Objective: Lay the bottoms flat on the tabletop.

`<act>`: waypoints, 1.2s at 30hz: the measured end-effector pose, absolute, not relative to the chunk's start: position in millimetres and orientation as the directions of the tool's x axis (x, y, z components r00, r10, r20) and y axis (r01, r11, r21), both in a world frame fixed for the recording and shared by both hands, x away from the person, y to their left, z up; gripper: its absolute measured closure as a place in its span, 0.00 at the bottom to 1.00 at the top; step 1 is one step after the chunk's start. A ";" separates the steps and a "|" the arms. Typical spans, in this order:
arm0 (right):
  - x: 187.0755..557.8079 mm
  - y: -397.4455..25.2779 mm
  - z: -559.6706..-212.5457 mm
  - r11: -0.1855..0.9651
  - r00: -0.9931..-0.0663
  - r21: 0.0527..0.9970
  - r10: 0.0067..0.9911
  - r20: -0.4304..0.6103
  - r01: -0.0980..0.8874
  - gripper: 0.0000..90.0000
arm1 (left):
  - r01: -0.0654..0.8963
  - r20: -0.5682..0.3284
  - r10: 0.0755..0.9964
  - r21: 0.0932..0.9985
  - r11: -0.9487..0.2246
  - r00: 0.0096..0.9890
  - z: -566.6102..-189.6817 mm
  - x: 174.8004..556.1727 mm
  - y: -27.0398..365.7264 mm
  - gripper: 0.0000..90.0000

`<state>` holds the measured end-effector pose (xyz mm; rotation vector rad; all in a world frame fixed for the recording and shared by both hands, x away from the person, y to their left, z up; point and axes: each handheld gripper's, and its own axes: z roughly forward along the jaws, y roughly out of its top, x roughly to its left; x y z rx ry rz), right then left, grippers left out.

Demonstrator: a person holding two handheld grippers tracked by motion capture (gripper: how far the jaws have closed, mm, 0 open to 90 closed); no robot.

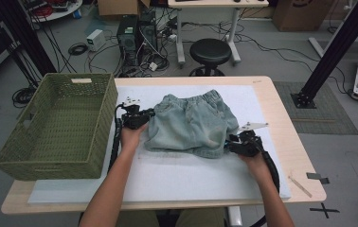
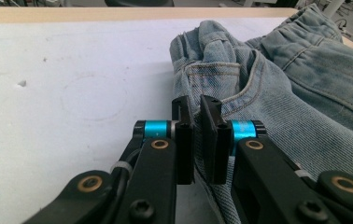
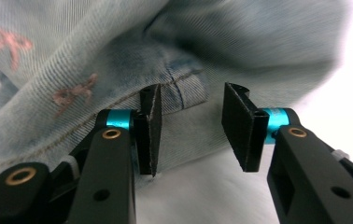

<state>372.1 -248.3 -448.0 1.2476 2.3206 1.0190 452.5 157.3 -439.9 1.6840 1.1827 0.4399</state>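
Here the denim shorts [image 1: 191,124] lie crumpled mid-table on a white mat [image 1: 177,175] covering the pale wooden table [image 1: 288,137], with a green woven basket [image 1: 58,125] at the mat's left edge. The left gripper [image 2: 196,114] is nearly closed on the shorts' side seam; the right gripper [image 3: 191,109] stands open at the hem. Beyond the table: a black stool [image 1: 210,52], computer towers [image 1: 137,35] and loose cables on grey floor.
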 end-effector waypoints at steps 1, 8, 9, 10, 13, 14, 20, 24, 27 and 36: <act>372.7 -244.7 -449.5 0.380 -0.574 0.720 0.819 0.031 0.581 0.69 | 0.499 -0.231 0.858 0.866 -0.034 0.458 -440.1 452.4 157.7 0.94; 361.6 -241.9 -444.2 0.507 -0.640 0.709 0.761 -0.102 0.490 1.00 | 0.498 -0.236 0.856 0.866 -0.030 0.460 -440.2 451.8 158.9 0.94; 358.4 -246.1 -442.8 0.493 -0.633 0.718 0.768 -0.095 0.491 1.00 | 0.499 -0.236 0.856 0.866 -0.029 0.459 -440.3 451.6 158.8 0.94; 358.4 -246.1 -442.8 0.493 -0.633 0.718 0.768 -0.095 0.491 1.00 | 0.499 -0.236 0.856 0.866 -0.029 0.459 -440.3 451.6 158.8 0.94; 338.0 -270.1 -437.4 0.441 -0.594 0.750 0.801 -0.081 0.492 1.00 | 0.500 -0.232 0.857 0.866 -0.034 0.459 -441.6 451.4 159.1 0.94; 338.0 -270.1 -437.4 0.441 -0.594 0.750 0.801 -0.081 0.492 1.00 | 0.500 -0.232 0.857 0.866 -0.034 0.459 -441.6 451.4 159.1 0.94; 310.4 -304.8 -433.3 0.407 -0.533 0.754 0.842 -0.089 0.516 1.00 | 0.502 -0.232 0.862 0.864 -0.031 0.452 -444.1 451.4 158.5 0.93; 308.2 -310.7 -428.7 0.333 -0.514 0.793 0.857 -0.030 0.510 0.95 | 0.511 -0.243 0.860 0.859 -0.024 0.449 -446.4 451.8 156.5 0.90; 322.8 -298.1 -428.9 0.288 -0.513 0.810 0.858 0.019 0.512 0.74 | 0.526 -0.269 0.850 0.851 -0.010 0.452 -448.7 452.4 156.3 0.78; 359.4 -261.8 -442.1 0.323 -0.557 0.758 0.828 0.063 0.567 0.78 | 0.545 -0.292 0.835 0.839 -0.011 0.466 -450.7 454.2 156.0 0.62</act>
